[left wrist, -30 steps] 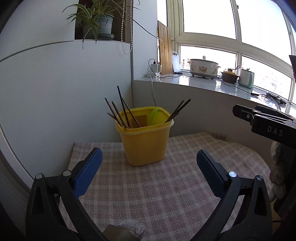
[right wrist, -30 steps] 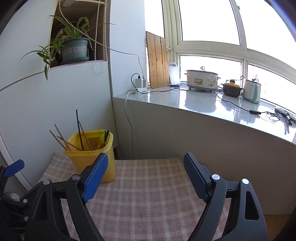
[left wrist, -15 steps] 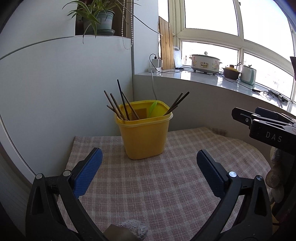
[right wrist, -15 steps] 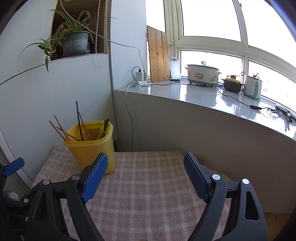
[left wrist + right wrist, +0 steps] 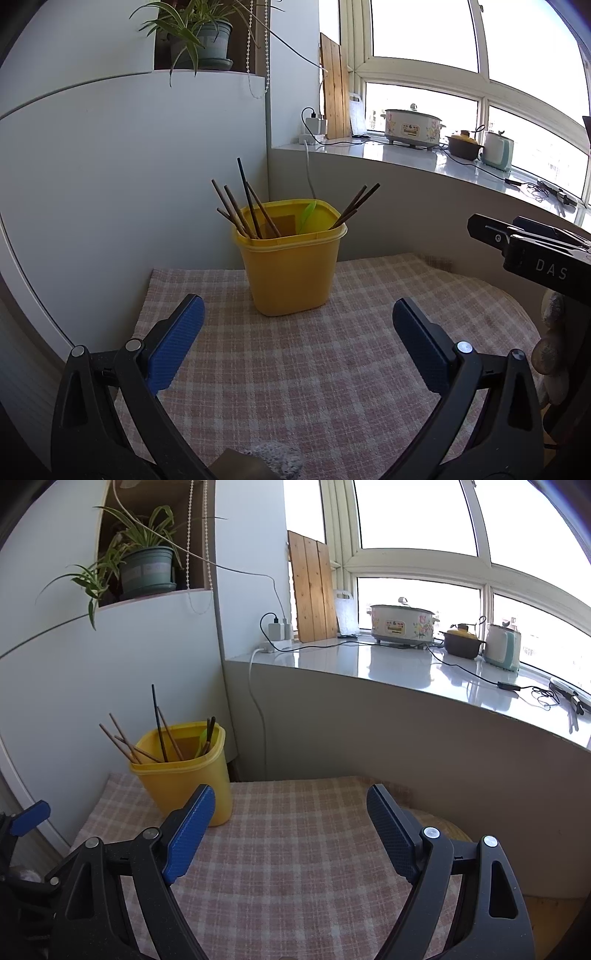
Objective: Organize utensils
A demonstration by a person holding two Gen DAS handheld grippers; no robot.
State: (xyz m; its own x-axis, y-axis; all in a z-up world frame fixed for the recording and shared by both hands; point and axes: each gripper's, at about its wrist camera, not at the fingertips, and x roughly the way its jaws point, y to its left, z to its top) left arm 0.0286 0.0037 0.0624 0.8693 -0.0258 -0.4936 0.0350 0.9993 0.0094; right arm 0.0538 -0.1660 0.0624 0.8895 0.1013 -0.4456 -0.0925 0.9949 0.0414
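Observation:
A yellow plastic bin (image 5: pixel 291 266) (image 5: pixel 184 771) stands at the back of the checked tablecloth (image 5: pixel 314 369) (image 5: pixel 295 849), near the wall corner. Several dark chopsticks (image 5: pixel 240 210) (image 5: pixel 159 727) and a green spoon (image 5: pixel 307 218) stick out of it. My left gripper (image 5: pixel 295 332) hovers open in front of the bin with nothing between its blue pads. My right gripper (image 5: pixel 290 823) is open and empty too, to the right of the bin. The right gripper's black body (image 5: pixel 532 251) shows at the right edge of the left wrist view.
A white wall panel (image 5: pixel 110 184) rises behind and left of the bin. A grey counter ledge (image 5: pixel 406 686) behind carries a cooker (image 5: pixel 402 624), a pot, a kettle and cables. A potted plant (image 5: pixel 147 568) sits in a niche above. A grey fuzzy thing (image 5: pixel 277 458) lies at the cloth's near edge.
Both views have tilted up slightly, so the bin sits a little higher in frame. Both grippers stay open and empty, and nothing on the table has moved.

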